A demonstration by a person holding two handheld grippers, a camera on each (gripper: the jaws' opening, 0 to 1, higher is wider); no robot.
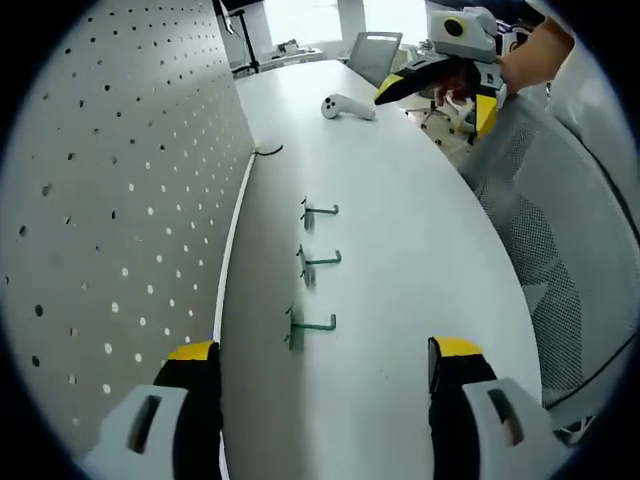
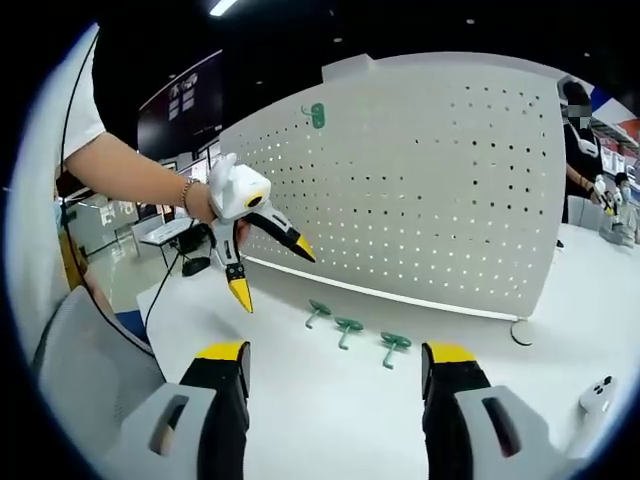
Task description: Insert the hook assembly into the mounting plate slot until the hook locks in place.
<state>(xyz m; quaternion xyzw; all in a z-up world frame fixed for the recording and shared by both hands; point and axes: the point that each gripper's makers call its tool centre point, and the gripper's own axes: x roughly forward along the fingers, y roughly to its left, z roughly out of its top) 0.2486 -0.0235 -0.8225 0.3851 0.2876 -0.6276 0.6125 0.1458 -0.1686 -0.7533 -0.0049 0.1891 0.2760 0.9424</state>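
We hold both grippers open and empty, and the three green hooks (image 1: 318, 265) lie in a row on the white table (image 1: 420, 250) beside the pegboard (image 1: 120, 200), straight ahead of our left gripper (image 1: 325, 375), the nearer one.

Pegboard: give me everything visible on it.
The pegboard is a white, metal-looking panel covered in a regular grid of small round holes. It stands upright along the back edge of the white table, slightly curved by the lens. One green hook hangs near its upper corner; three more green hooks lie on the table before it, apart from it.
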